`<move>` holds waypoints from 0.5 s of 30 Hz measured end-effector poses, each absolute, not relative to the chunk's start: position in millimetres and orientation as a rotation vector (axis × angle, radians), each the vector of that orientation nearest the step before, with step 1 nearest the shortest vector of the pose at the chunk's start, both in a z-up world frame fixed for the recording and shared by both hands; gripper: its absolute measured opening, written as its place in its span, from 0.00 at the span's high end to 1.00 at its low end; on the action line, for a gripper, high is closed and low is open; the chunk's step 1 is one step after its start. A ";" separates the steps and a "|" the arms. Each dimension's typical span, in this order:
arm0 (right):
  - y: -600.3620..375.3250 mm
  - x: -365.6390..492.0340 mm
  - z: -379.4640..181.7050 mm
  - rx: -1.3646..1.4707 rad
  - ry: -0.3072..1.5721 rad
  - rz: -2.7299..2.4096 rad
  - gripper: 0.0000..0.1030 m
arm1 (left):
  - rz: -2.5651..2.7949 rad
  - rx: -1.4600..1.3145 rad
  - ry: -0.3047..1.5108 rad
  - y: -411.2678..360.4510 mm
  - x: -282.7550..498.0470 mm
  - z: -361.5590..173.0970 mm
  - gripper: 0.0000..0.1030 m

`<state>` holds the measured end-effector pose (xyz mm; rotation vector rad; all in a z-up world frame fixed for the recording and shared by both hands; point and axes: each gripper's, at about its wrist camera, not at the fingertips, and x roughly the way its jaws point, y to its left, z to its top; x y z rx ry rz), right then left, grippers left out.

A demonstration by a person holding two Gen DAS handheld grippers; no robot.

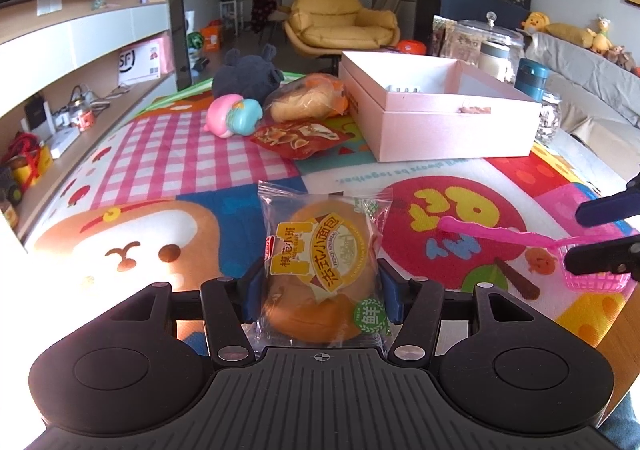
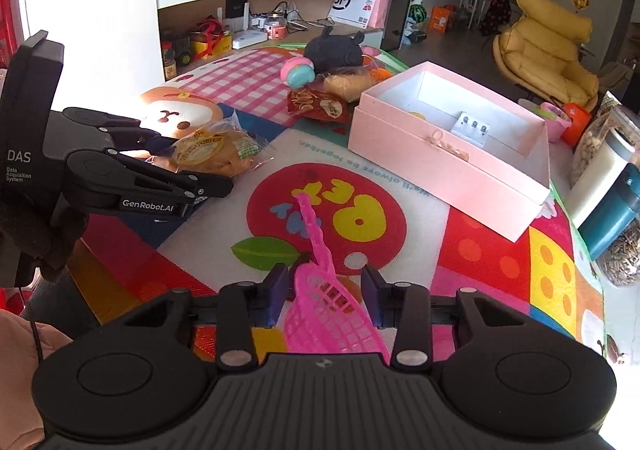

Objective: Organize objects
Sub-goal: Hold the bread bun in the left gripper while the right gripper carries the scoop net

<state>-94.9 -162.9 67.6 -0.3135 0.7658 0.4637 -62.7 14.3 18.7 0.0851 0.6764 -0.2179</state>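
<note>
- Clamps a bread packet (image 1: 324,270) between the blue pads of the left hand-held gripper (image 1: 320,282); pinches the wrapper at both sides, bun upright and clear of the mat (image 1: 200,154), probably to carry it without crushing it.
- Grips a pink net (image 2: 332,318) by its basket end in the right hand-held gripper (image 2: 326,290), jaws narrowed onto the mesh; lets the handle stick out forward, toward the far side.
- Keeps both hand-held grippers near, side by side but apart, each loaded with one thing, apparently for dropping off in turn.
- Faces a pink box (image 1: 440,118) at the far right of the mat, lid off and opening upward: looks like the place for the tidied things.
- Finds that box nearly bare: only a small white piece with three metal studs (image 2: 474,128) by the front wall and a yellow scrap (image 2: 418,115) in the far corner, too small to identify.
- Leaves four things still loose just left of the box: a grey plush toy (image 1: 248,74), a pink-and-blue soft toy (image 1: 234,116), a second bread packet (image 1: 304,100) and a red snack bag (image 1: 302,138), all huddled close together.
- Shows lidded storage right of the box: a glass jar (image 2: 592,146) of pale nuts and a teal cup (image 2: 612,210), both closed.
</note>
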 end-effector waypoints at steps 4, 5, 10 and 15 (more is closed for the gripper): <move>-171.1 -93.2 65.9 -0.292 0.757 0.455 0.62 | -0.212 0.102 0.684 11.6 -61.3 18.7 0.41; -172.1 -91.6 63.8 -0.283 0.764 0.459 0.62 | -0.212 0.104 0.684 11.7 -61.7 18.5 0.41; -174.4 -88.5 53.7 -0.237 0.794 0.501 0.54 | -0.215 0.110 0.676 11.8 -62.6 17.6 0.41; -178.0 -83.4 58.9 -0.232 0.765 0.530 0.05 | -0.216 0.103 0.678 12.5 -62.6 17.5 0.41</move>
